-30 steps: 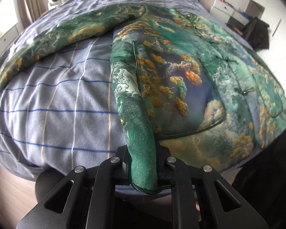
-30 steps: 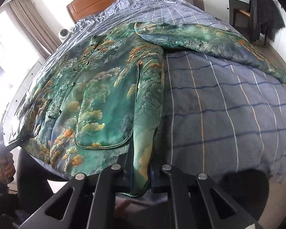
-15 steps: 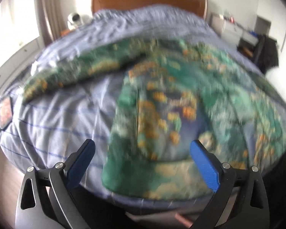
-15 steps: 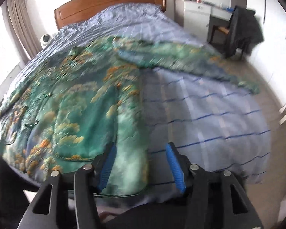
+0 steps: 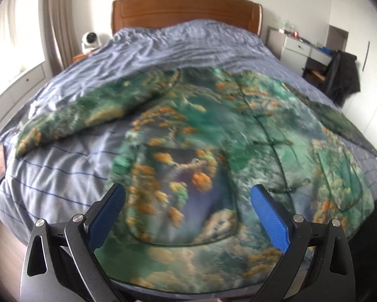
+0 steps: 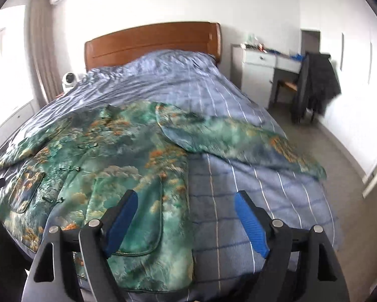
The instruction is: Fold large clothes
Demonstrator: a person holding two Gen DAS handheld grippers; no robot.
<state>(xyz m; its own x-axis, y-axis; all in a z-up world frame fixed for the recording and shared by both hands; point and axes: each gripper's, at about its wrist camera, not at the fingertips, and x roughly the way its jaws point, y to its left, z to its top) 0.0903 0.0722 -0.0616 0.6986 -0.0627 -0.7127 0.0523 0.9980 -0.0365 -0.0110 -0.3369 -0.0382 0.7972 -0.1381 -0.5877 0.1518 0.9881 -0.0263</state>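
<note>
A green jacket with an orange and blue print (image 5: 213, 136) lies flat, front up, on the blue striped bed cover (image 5: 62, 176). Both sleeves spread outward. The jacket also shows in the right wrist view (image 6: 118, 166), its right sleeve (image 6: 238, 138) stretched across the cover. My left gripper (image 5: 188, 214) is open and empty, raised above the jacket's lower hem on its left side. My right gripper (image 6: 185, 216) is open and empty, raised above the jacket's lower right edge.
A wooden headboard (image 6: 150, 45) stands at the far end of the bed. A small white fan (image 5: 90, 39) sits at the far left. A white desk (image 6: 263, 60) and a chair draped with dark clothes (image 6: 314, 83) stand at the right. Floor runs along the bed's right side (image 6: 339, 156).
Both grippers let go of the jacket's hem, opened wide and lifted up and back from the bed. The jacket now lies flat where it was released.
</note>
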